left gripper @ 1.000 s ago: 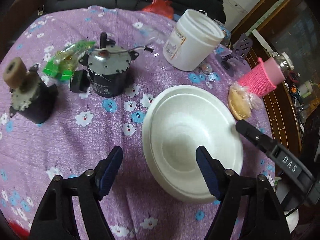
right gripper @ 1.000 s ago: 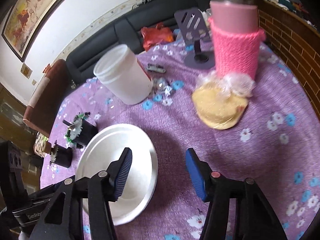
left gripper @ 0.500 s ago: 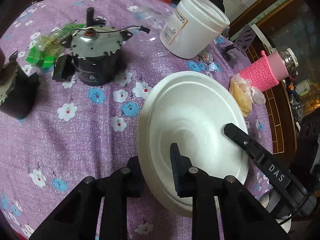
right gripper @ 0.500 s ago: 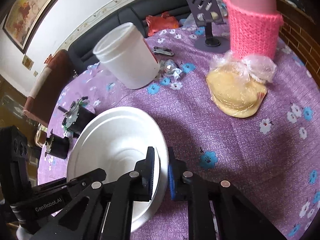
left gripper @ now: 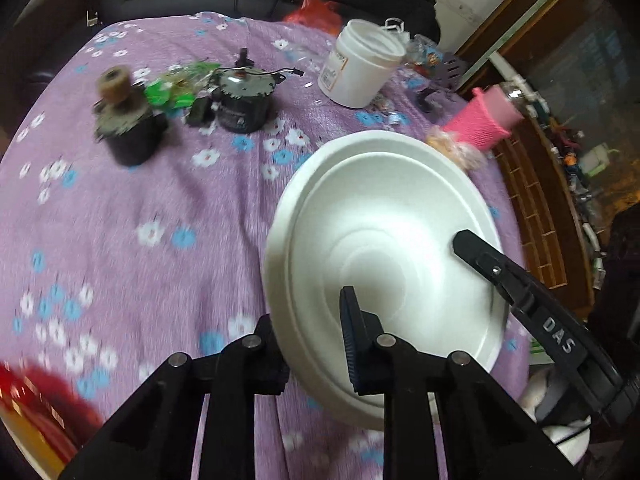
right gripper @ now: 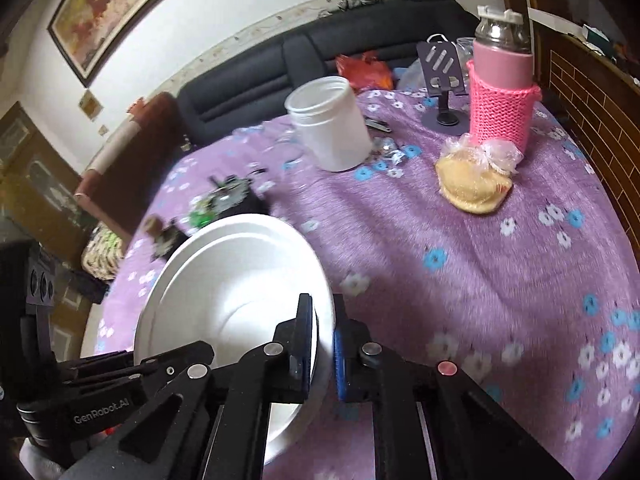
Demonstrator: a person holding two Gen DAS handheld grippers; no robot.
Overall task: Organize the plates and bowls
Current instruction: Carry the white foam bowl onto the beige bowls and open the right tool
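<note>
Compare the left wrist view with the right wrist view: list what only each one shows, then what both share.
Only the left wrist view shows the left gripper head-on, clamped on the near rim of the white plate stack, and a wooden cabinet beside the table.

Only the right wrist view shows the right gripper closed on the stack's rim, a framed painting and the phone stand clearly.

Both show the white jar, the pink knitted bottle, the bagged bun, the motors and the purple floral cloth.

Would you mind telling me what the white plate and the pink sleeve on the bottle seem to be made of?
White plate: likely foam or matte plastic, judging by its soft, dull sheen and thick moulded rim. Pink sleeve: knitted yarn, with visible ribbed stitches.
</note>
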